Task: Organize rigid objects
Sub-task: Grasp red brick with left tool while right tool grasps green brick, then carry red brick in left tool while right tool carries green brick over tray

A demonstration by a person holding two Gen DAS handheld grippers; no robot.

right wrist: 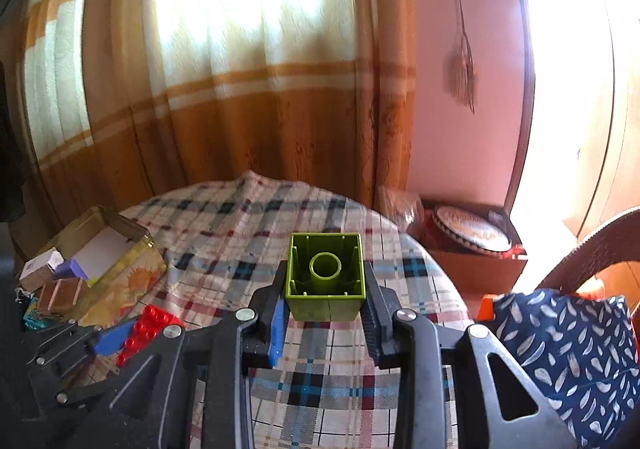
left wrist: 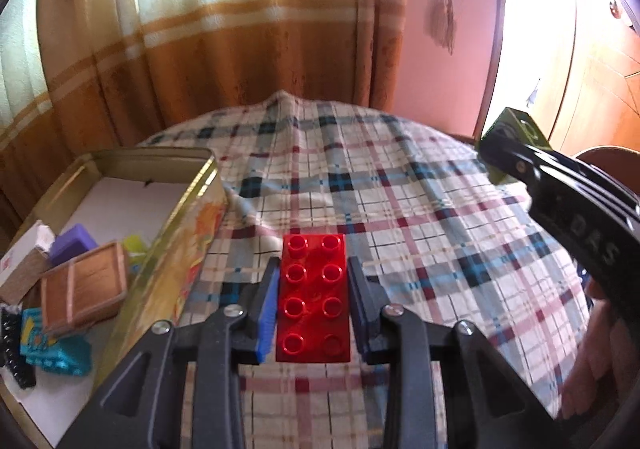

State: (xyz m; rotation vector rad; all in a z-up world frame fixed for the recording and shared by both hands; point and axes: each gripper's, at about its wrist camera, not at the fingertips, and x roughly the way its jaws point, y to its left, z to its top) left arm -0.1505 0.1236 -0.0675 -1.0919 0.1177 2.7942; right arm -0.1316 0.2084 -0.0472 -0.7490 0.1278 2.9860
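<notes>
Red plastic, a flat studded brick [left wrist: 313, 297], is being gripped between the pads of the left gripper [left wrist: 313, 303] in the left wrist view, over a plaid tablecloth [left wrist: 400, 201]. Just to its left, an open tin box [left wrist: 188, 209] is being shown with small blocks inside. In the right wrist view, a green hollow brick [right wrist: 326, 277] is being held above the cloth, its open underside facing the camera, clamped by the closed right gripper [right wrist: 326, 313].
</notes>
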